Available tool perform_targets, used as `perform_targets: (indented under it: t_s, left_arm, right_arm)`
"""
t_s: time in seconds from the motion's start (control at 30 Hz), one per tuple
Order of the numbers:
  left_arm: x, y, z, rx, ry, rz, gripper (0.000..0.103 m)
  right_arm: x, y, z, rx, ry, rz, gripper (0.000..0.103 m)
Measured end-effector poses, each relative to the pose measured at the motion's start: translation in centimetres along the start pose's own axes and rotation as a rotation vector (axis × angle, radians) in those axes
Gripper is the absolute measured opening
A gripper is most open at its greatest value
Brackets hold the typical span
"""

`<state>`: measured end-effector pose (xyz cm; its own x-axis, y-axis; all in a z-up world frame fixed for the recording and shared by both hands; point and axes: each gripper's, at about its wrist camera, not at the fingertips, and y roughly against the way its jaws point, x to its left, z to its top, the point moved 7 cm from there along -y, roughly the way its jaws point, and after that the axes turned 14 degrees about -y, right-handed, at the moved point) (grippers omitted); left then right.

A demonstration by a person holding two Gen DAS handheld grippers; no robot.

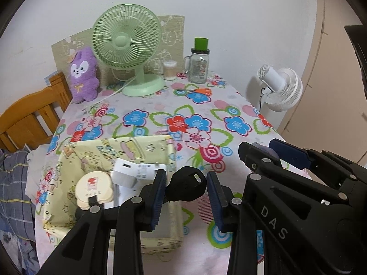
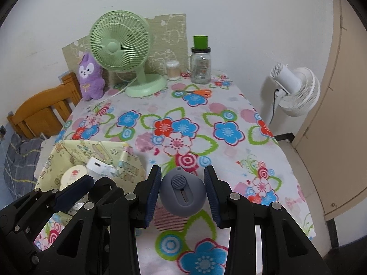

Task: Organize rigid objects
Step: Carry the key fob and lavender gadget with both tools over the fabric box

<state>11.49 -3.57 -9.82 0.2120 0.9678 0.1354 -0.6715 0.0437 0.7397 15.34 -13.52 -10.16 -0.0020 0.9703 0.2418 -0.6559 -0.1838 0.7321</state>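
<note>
A yellow cartoon-print fabric box [image 1: 137, 146] stands at the table's near left; it also shows in the right wrist view [image 2: 96, 149]. It holds a white charger [image 1: 128, 171] and a cream bear-shaped item [image 1: 95, 189]. My left gripper [image 1: 186, 194] holds a black key fob [image 1: 185, 186] between its pads [image 1: 158, 197], just above the box's right rim. My right gripper [image 2: 182, 197] holds a grey rounded device [image 2: 182, 193] with a slider, above the tablecloth to the right of the box.
The flowered tablecloth [image 2: 206, 119] covers the table. At the back stand a green fan [image 1: 127, 45], a purple plush [image 1: 83, 75], a cotton-swab tub [image 1: 169, 70], a glass jar [image 1: 198, 65] and orange scissors [image 1: 199, 91]. A white fan [image 2: 296, 89] stands right of the table, a wooden chair [image 1: 29, 119] to the left.
</note>
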Motion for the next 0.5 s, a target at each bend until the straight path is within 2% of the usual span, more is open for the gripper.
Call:
perform_targets:
  t_s: [0.5]
  left_arm:
    - [3.5,0.6,-1.2,0.003,0.029,0.023,0.037]
  right_arm:
    - [4.1,-0.4,-0.7,0.007,0.046,0.024,0.042]
